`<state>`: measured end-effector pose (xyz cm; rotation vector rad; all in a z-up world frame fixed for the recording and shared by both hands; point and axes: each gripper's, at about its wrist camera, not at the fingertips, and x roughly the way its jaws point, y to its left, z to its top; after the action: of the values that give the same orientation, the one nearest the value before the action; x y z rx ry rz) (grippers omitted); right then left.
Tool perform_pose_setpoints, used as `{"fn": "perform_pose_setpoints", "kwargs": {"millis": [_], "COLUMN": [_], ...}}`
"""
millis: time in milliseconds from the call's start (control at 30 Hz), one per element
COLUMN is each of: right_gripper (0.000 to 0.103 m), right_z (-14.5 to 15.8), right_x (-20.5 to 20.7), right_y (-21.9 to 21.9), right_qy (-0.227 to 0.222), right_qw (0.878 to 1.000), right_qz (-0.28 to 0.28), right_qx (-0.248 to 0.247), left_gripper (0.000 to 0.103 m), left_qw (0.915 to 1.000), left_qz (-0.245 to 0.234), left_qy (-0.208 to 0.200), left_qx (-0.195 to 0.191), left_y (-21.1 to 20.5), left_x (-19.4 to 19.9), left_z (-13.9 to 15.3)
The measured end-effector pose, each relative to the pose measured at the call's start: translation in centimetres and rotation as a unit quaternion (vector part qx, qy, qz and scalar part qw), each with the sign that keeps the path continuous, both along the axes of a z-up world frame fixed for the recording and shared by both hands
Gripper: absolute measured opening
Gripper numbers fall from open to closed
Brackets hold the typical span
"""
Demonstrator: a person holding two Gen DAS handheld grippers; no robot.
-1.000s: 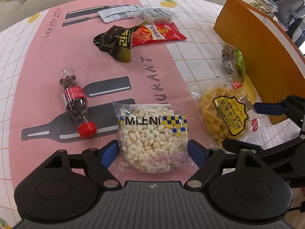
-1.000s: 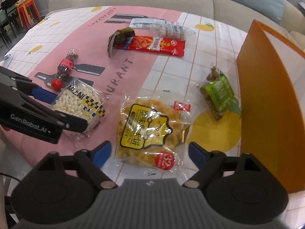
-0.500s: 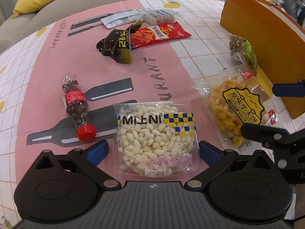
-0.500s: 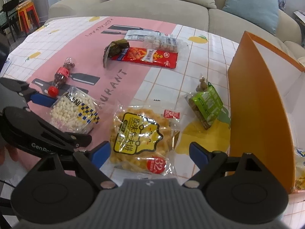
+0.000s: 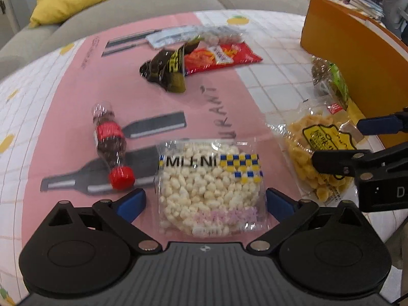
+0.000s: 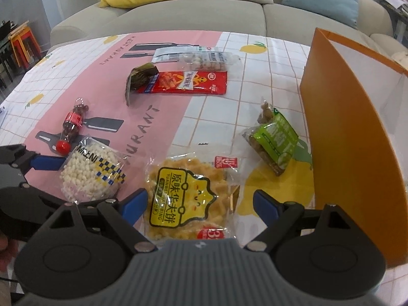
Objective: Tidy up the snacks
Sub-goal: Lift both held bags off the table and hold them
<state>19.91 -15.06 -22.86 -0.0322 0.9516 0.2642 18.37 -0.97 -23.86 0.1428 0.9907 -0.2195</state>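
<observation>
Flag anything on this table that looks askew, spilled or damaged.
Nothing is spilled or torn. The small cola bottle lies on its side instead of upright, and the dark snack packet overlaps the end of the red snack packet.

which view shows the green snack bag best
The right wrist view. The green snack bag lies whole and sharp beside the orange box. In the left wrist view it sits blurred and squeezed at the right edge against the box.
</observation>
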Motion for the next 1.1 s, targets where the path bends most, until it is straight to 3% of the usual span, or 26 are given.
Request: {"fn": "perform_pose_setpoints", "kwargs": {"millis": [267,467,533,667,833,1100], "right_gripper": [0.087,0.076,0.071,0.066,0.052,0.047], "right_z": [-1.3,-1.5,-1.5,-1.3,-0.6,0.9], "right_x": [1.0,1.3,1.4,1.3,1.0,0.4], "right_y": [-0.2,0.0,0.2,0.2,0.2,-0.4], "right_qy": [0.038,0.050,0.053,0.051,0.045,0.035], "right_qw": [0.999,0.997,0.997,0.998,0.998,0.998], "right_qz": [-0.004,-0.001,-0.002,-0.005,-0.003,-0.005], "right_qx": [0.035,0.051,0.050,0.046,0.040,0.053], "left_gripper": [0.103,0.103,0.097,0.096,0.094,0.094], "left_qw": [0.9988,0.9985,0.9982,0.9982,0.9988,0.9988], "left_qz": [-0.046,-0.050,-0.056,-0.058,-0.046,-0.025], "left_qy": [-0.017,-0.013,-0.012,-0.004,0.005,0.006], "left_qx": [-0.006,-0.017,-0.016,-0.015,-0.019,-0.041], "left_y": [-0.1,-0.1,-0.2,-0.3,0.2,1.5], "left_x": [0.4,0.5,0.5,0.7,0.6,0.1], "left_z": [-0.2,-0.1,0.0,0.1,0.4,2.1]}}
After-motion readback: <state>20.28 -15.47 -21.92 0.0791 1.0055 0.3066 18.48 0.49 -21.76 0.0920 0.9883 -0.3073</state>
